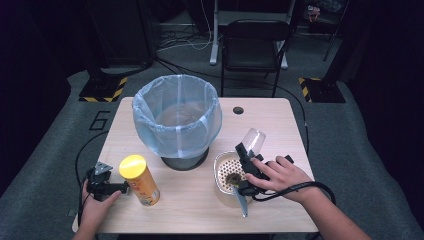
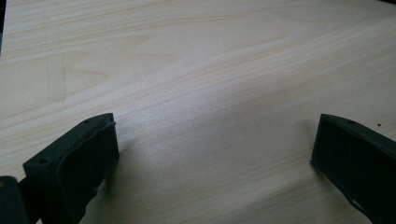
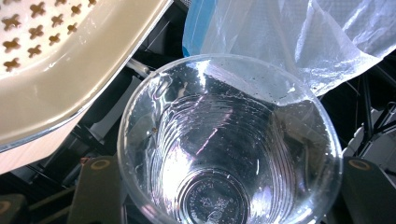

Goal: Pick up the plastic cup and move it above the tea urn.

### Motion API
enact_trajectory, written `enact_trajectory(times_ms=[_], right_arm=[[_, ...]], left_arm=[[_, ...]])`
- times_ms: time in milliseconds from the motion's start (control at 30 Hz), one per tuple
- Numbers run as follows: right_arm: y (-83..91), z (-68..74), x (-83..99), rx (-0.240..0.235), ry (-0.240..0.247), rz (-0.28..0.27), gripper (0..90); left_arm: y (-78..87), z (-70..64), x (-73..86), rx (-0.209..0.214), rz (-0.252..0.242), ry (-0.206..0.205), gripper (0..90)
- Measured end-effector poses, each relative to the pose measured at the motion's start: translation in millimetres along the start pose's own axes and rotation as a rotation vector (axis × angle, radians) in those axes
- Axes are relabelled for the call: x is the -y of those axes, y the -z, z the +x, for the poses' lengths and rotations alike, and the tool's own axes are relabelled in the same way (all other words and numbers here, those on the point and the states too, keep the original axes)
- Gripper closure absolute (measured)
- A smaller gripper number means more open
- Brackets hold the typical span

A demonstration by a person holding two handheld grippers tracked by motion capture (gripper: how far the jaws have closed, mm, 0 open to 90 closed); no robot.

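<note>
Now the right gripper (image 1: 248,150) is clamped on a clear plastic cup (image 1: 253,139), tilted just beside the lined bin (image 1: 177,117). It looks light, thin and easily crushed; holding low near the base seems safest. The left gripper (image 2: 212,154) is apart, empty.

Left gripper (image 1: 123,188): black body, grey three-cornered plate on top, black cable trailing off the table edge; its two jaws are matte black blocks with small screw holes. Right gripper (image 1: 242,151): black body, thick black cable looping over the wrist. Both forearms bare, no sleeves.
</note>
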State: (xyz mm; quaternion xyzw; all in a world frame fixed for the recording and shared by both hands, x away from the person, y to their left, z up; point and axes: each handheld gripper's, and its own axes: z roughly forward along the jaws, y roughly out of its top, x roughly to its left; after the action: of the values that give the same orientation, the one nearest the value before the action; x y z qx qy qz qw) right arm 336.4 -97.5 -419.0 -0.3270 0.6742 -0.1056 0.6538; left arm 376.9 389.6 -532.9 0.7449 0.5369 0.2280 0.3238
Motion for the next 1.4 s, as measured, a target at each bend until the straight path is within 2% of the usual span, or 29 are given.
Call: enact_trajectory(times_ms=[333, 367, 400, 433, 467, 533, 567, 633, 667, 700, 733, 767, 800, 900, 933, 967, 1133, 1167, 1200, 1400], right_arm=[[1.2, -1.0, -0.2, -0.002, -0.03, -0.021, 36.6], [0.5, -1.4, 0.4, -0.004, -0.053, -0.03, 36.6], [0.5, -1.4, 0.4, -0.004, -0.053, -0.03, 36.6], [1.2, -2.2, 1.2, 0.006, -0.12, -0.033, 36.6], [2.1, -7.3, 3.7, -0.003, -0.07, -0.027, 36.5], [2.9, -9.6, 4.8, -0.006, -0.089, -0.032, 36.4], [3.0, -13.5, 7.5, 0.017, -0.15, -0.04, 36.4], [2.4, -17.8, 11.4, -0.007, -0.186, -0.057, 36.3], [2.4, -17.8, 11.4, -0.007, -0.186, -0.057, 36.3], [2.7, -13.6, 13.4, -0.025, -0.265, -0.047, 36.4], [1.9, -14.1, 15.6, -0.025, -0.306, -0.05, 36.3], [2.1, -14.9, 17.4, -0.021, -0.32, -0.047, 36.3], [1.8, -13.8, 19.7, -0.033, -0.369, -0.049, 36.3], [2.3, -16.5, 28.0, -0.051, -0.466, -0.051, 36.3], [2.8, -19.4, 30.9, -0.062, -0.484, -0.059, 36.3], [3.2, -19.4, 32.0, -0.07, -0.532, -0.062, 36.3], [1.3, -20.6, 42.2, -0.106, -0.67, -0.079, 36.2], [1.1, -18.3, 43.7, -0.114, -0.725, -0.068, 36.2], [-1.3, -20.0, 47.5, -0.126, -0.722, -0.082, 36.1], [-7.9, -16.9, 66.0, -0.164, -0.908, -0.081, 36.1]], left_arm=[[0.1, 0.3, -0.2, -0.001, 0.001, -0.004, 0.3], [0.2, 0.2, -0.2, 0.0, 0.003, -0.002, 0.3], [0.2, 0.2, -0.2, 0.0, 0.003, -0.002, 0.3], [0.0, 0.1, 0.0, 0.0, 0.0, -0.001, 0.3], [-0.1, 0.3, -0.1, -0.001, -0.001, -0.003, 0.3], [-0.2, 0.0, 0.0, 0.002, -0.001, 0.001, 0.3], [0.1, 0.2, -0.1, -0.001, 0.002, -0.002, 0.3], [0.1, 0.1, -0.1, 0.0, 0.001, -0.002, 0.3], [0.0, 0.0, 0.0, 0.0, 0.0, 0.0, 0.3], [-0.1, 0.2, -0.1, -0.001, -0.001, -0.003, 0.3], [0.1, 0.0, -0.1, 0.002, 0.003, 0.001, 0.3], [-0.2, 0.0, 0.0, 0.0, -0.002, 0.0, 0.3], [0.2, 0.1, -0.1, 0.0, 0.004, -0.001, 0.3], [-0.1, 0.2, -0.1, -0.001, -0.002, -0.003, 0.3], [0.1, 0.2, -0.2, -0.001, 0.002, -0.003, 0.3], [0.2, 0.2, -0.2, 0.0, 0.003, -0.002, 0.3], [0.1, 0.2, -0.2, -0.001, 0.002, -0.003, 0.3], [-0.2, 0.2, -0.1, -0.001, -0.003, -0.003, 0.3], [0.1, 0.3, -0.2, -0.001, 0.002, -0.003, 0.3], [0.1, 0.3, -0.2, -0.001, 0.001, -0.004, 0.3]])
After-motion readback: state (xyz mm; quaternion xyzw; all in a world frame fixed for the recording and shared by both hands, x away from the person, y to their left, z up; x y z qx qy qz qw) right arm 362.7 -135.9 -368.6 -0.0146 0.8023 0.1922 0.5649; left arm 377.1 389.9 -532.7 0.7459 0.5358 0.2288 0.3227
